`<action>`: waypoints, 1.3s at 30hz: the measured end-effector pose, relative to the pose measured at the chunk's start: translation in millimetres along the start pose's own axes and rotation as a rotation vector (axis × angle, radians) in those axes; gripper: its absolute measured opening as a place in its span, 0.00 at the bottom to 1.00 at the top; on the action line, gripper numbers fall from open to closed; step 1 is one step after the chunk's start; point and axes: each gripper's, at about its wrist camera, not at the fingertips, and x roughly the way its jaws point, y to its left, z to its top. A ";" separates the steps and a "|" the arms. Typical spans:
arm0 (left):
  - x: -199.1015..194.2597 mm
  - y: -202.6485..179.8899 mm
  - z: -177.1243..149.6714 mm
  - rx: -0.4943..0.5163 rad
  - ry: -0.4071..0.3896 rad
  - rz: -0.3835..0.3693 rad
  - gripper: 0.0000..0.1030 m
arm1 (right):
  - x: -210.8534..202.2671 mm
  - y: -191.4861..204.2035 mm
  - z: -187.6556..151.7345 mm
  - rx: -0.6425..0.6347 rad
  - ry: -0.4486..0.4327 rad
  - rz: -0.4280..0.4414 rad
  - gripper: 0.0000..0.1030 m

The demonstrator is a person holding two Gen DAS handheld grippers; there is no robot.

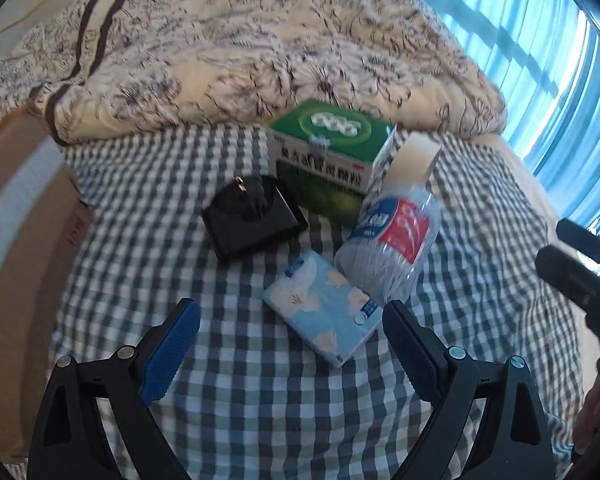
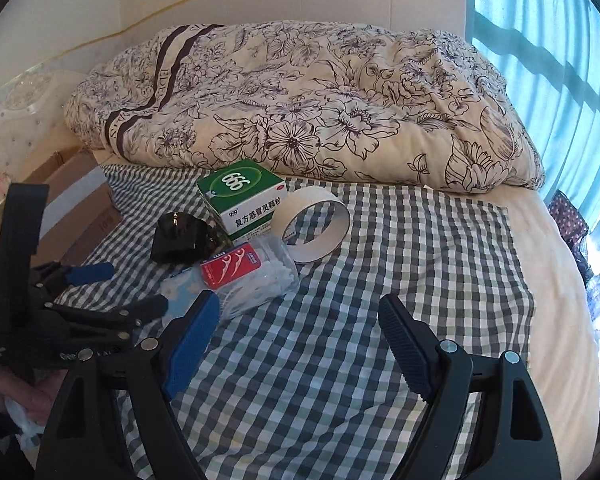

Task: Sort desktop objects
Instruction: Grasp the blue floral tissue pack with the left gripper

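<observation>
Tissue pack (image 1: pixel 324 322) nearest left claw (image 1: pixel 292 344); both claws wide, empty. Advise straddling pack squarely, clear of jar (image 1: pixel 392 236).

Daylight enters through the blue curtain (image 2: pixel 548 60) at right; fisheye-bent edges; left view motion-blurred.

tissue pack (image 1: pixel 324 322), floss jar (image 1: pixel 388 246), black charger (image 1: pixel 252 216)
</observation>
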 end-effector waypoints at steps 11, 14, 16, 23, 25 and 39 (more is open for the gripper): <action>49.9 -14.9 -4.2 -0.009 0.059 -0.002 0.92 | 14.5 -15.0 -8.1 0.056 0.002 0.005 0.79; 61.9 -13.1 -6.0 -0.014 0.072 0.017 0.92 | 17.9 -15.4 -9.3 0.060 0.005 0.009 0.79; 61.2 -15.2 -6.9 0.001 0.054 0.032 0.92 | 20.7 -13.9 -10.0 0.056 0.007 0.011 0.79; 54.8 -3.9 -6.7 -0.003 0.038 0.035 0.87 | 34.9 -6.8 -8.1 0.045 0.020 0.022 0.79; 52.4 2.7 -7.1 -0.006 0.038 0.040 0.87 | 39.8 -2.6 -7.0 0.037 0.026 0.028 0.79; 39.4 48.7 -10.9 -0.060 0.020 0.060 0.86 | 81.6 23.3 5.0 -0.003 0.045 0.127 0.79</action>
